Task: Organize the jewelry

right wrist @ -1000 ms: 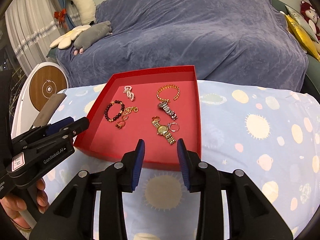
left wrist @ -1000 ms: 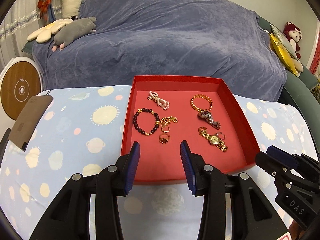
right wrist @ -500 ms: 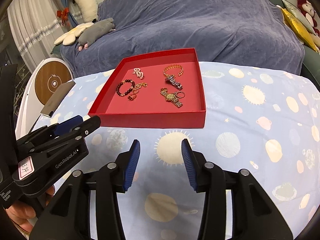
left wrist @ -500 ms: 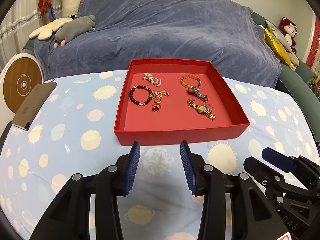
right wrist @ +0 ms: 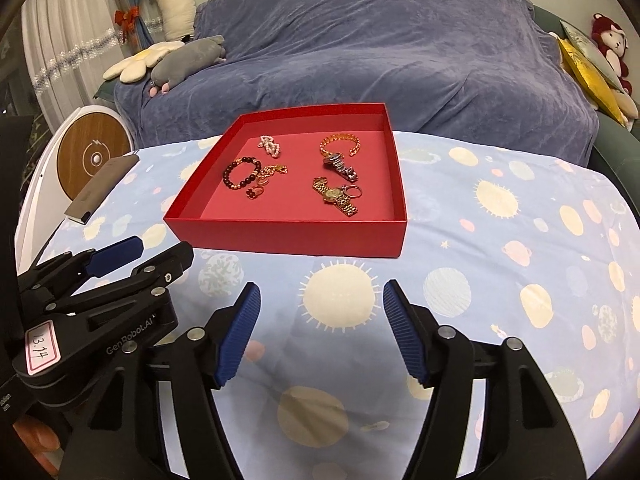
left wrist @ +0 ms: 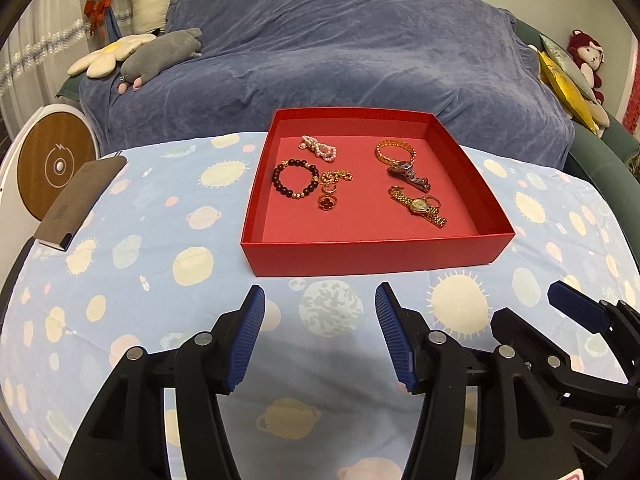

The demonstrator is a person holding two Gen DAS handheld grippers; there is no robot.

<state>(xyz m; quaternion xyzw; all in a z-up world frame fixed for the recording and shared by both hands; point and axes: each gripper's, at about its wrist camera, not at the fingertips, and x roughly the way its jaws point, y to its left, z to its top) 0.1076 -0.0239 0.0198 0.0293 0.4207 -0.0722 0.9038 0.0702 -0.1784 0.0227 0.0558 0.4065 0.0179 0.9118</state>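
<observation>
Hovering over the planet-print tablecloth (left wrist: 132, 280), both grippers are sitting short of the red tray (left wrist: 376, 258), nothing held. Left gripper (left wrist: 320, 334) is showing its fingers spread wide, empty; right gripper (right wrist: 320, 332) is likewise gaping, empty. All jewelry is lying inside the tray, straight ahead of both sets of fingers and beyond the near wall: dark bead bracelet (left wrist: 295, 178), pearl piece (left wrist: 319, 148), gold chain clump (left wrist: 337, 178) and red flower ring (left wrist: 328, 201) are sitting left; gold bangle (left wrist: 395, 151), silver watch (left wrist: 409, 176) and gold watch (left wrist: 418, 205) are sitting right. Gold watch's long axis is running diagonally, near-right to far-left. Judging by the views, the tray is sitting slightly right of the left gripper's centreline and left of the right's, so neither is clearly nearer; the right column is probably suiting the right gripper. Any pick is needing a reach forward over the near wall, then down.
</observation>
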